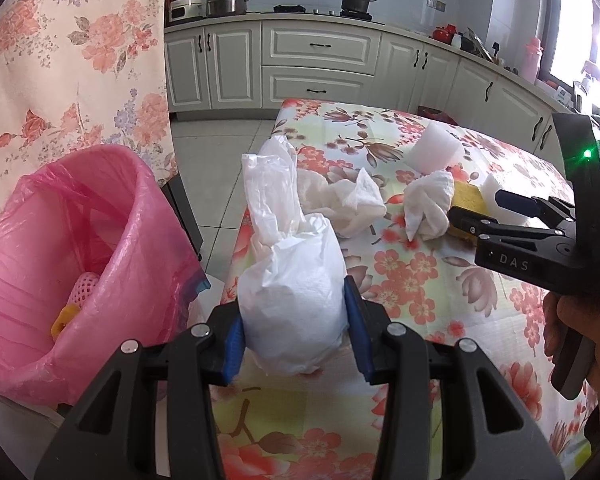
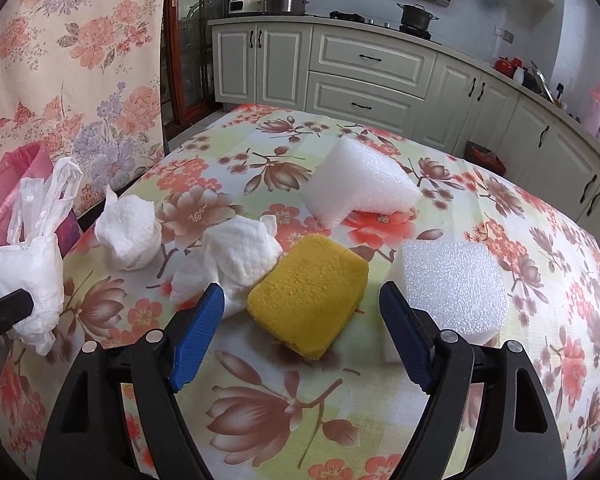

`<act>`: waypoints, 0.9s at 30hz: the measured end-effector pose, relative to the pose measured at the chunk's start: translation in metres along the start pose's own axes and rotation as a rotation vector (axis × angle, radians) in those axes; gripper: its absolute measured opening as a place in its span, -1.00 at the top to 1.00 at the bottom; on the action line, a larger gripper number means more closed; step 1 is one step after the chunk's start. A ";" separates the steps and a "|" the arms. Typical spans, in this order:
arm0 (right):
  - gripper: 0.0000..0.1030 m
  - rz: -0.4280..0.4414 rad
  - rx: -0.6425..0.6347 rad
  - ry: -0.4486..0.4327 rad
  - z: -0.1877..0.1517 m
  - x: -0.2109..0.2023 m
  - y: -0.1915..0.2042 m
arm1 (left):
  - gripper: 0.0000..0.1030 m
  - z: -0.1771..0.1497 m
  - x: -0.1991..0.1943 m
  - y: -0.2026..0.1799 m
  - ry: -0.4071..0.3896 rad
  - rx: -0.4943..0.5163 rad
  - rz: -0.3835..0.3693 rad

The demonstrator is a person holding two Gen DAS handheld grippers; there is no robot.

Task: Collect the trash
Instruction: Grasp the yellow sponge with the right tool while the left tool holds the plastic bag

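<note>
Left wrist view: the left hand-held gripper [image 1: 294, 340] is pinching a white plastic bag [image 1: 296, 300], its blue pads [image 1: 232, 344] pressing on both sides of the bulging lower part while the bag's loose handles are standing up above. The bag is sitting at the near left edge of the floral surface [image 1: 440, 288]. Just beside that edge, lower down, a bin lined with a pink bag [image 1: 60, 260] is standing open, with a pink foam net and a yellow scrap lying inside. Further along the surface, two crumpled paper towels [image 1: 356, 200] are lying side by side. A hand [image 1: 580, 340] is holding the right hand-held gripper [image 1: 484, 210] at the right of this view.

Right wrist view: the right hand-held gripper [image 2: 302, 312] is standing spread wide, its pads not touching anything. A yellow sponge [image 2: 312, 288] is lying on the surface between and just ahead of the fingers. A white foam block [image 2: 456, 284] is sitting just beside the right finger, and another foam piece [image 2: 360, 180] is lying further back. One paper towel [image 2: 240, 256] is touching the sponge's left side.
</note>
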State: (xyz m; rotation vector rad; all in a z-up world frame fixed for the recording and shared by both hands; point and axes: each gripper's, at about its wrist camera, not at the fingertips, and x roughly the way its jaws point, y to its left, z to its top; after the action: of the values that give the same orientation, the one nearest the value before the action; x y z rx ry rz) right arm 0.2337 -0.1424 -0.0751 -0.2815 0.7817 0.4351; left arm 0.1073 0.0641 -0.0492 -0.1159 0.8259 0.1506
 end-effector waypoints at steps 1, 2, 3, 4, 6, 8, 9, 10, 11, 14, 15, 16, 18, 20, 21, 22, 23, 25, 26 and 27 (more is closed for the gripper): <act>-0.44 -0.003 0.009 -0.003 0.000 0.000 -0.002 | 0.18 0.000 0.000 0.001 -0.001 0.000 0.001; -0.41 -0.004 0.012 -0.002 0.001 0.000 -0.002 | 0.18 0.000 -0.001 0.001 -0.001 0.000 0.001; -0.38 -0.004 0.007 -0.002 0.001 -0.001 -0.001 | 0.18 -0.001 0.000 0.001 0.000 0.000 0.002; -0.29 -0.002 -0.004 -0.005 0.001 -0.003 0.002 | 0.18 -0.001 0.000 0.002 0.001 -0.002 0.002; -0.29 0.002 -0.036 -0.021 -0.001 -0.008 0.010 | 0.18 -0.002 0.000 0.003 0.000 -0.006 0.002; -0.29 0.017 -0.022 -0.013 -0.002 -0.007 0.011 | 0.18 -0.002 0.000 0.004 -0.001 -0.009 0.001; -0.29 0.023 -0.004 -0.001 -0.003 -0.004 0.008 | 0.18 -0.002 -0.001 0.003 -0.003 -0.009 0.001; -0.27 0.027 0.010 0.006 -0.004 -0.002 0.006 | 0.18 -0.002 -0.002 0.003 -0.004 -0.008 0.001; -0.27 0.028 0.015 0.007 -0.005 -0.002 0.006 | 0.18 -0.003 -0.002 0.004 -0.004 -0.007 0.001; -0.26 0.043 0.040 0.017 -0.007 0.000 0.001 | 0.18 -0.002 -0.002 0.007 -0.002 -0.013 0.005; -0.26 0.039 0.057 0.020 -0.006 0.002 -0.002 | 0.18 -0.002 -0.002 0.007 -0.002 -0.015 0.005; -0.26 0.038 0.074 0.022 -0.006 0.005 -0.006 | 0.18 -0.002 -0.003 0.007 -0.004 -0.016 0.004; -0.26 0.049 0.109 0.027 -0.004 0.008 -0.013 | 0.18 -0.002 -0.004 0.005 -0.007 -0.011 0.004; -0.26 0.054 0.123 0.028 -0.002 0.009 -0.016 | 0.18 -0.001 -0.005 0.005 -0.009 -0.008 0.003; -0.26 0.059 0.130 0.030 -0.001 0.010 -0.017 | 0.18 -0.001 -0.005 0.005 -0.011 -0.009 0.002; -0.26 0.063 0.134 0.033 0.000 0.011 -0.017 | 0.18 0.000 -0.005 0.004 -0.012 -0.009 0.001; -0.26 0.064 0.134 0.035 0.000 0.013 -0.017 | 0.18 0.000 -0.006 0.004 -0.014 -0.006 0.000; -0.26 0.068 0.138 0.044 0.001 0.017 -0.017 | 0.18 0.000 -0.008 0.002 -0.016 0.000 -0.003; -0.24 0.074 0.144 0.052 0.002 0.019 -0.018 | 0.18 0.001 -0.008 0.002 -0.017 0.003 -0.004; -0.18 0.077 0.144 0.059 0.002 0.021 -0.017 | 0.18 0.001 -0.009 0.001 -0.017 0.003 -0.005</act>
State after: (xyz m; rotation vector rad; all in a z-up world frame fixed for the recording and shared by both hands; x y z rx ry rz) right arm 0.2567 -0.1509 -0.0880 -0.1305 0.8794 0.4425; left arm 0.1017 0.0642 -0.0423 -0.1135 0.8084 0.1455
